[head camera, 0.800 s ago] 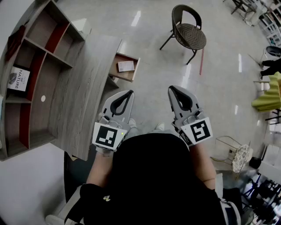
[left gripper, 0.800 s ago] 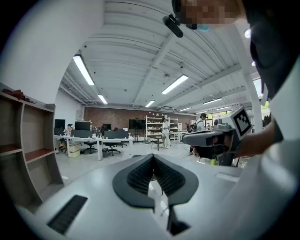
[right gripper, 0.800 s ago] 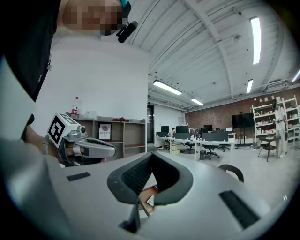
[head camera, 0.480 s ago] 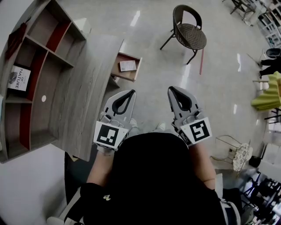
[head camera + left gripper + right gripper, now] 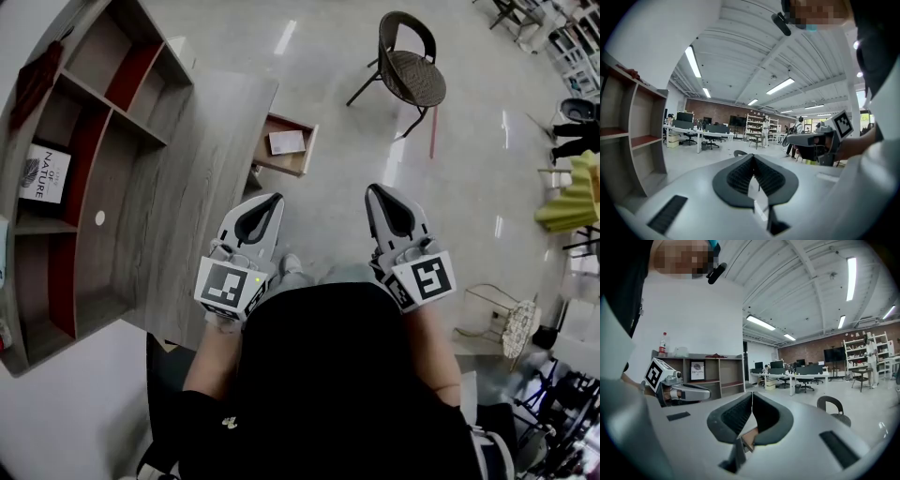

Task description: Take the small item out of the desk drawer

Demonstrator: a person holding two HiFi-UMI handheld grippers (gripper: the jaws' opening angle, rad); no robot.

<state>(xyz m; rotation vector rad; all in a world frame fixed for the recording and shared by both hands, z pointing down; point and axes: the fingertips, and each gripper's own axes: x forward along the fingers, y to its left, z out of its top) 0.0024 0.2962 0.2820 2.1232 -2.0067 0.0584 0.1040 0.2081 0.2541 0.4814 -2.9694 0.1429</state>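
A wooden desk drawer stands pulled out from the grey wood desk in the head view. Inside it lies a small white flat item. My left gripper is held near the person's body, short of the drawer, its jaws shut with nothing between them. My right gripper is level with it over the floor, jaws also shut and empty. In the left gripper view the left gripper has its tips meeting; in the right gripper view the right gripper looks the same.
A shelf unit with a book stands at the desk's left. A dark wicker chair stands on the pale floor beyond the drawer. A wire stool is at the right. Office desks fill the far room.
The head view has shifted slightly, so the desk and drawer sit a little further right and lower. Both grippers stay shut and close to the body.
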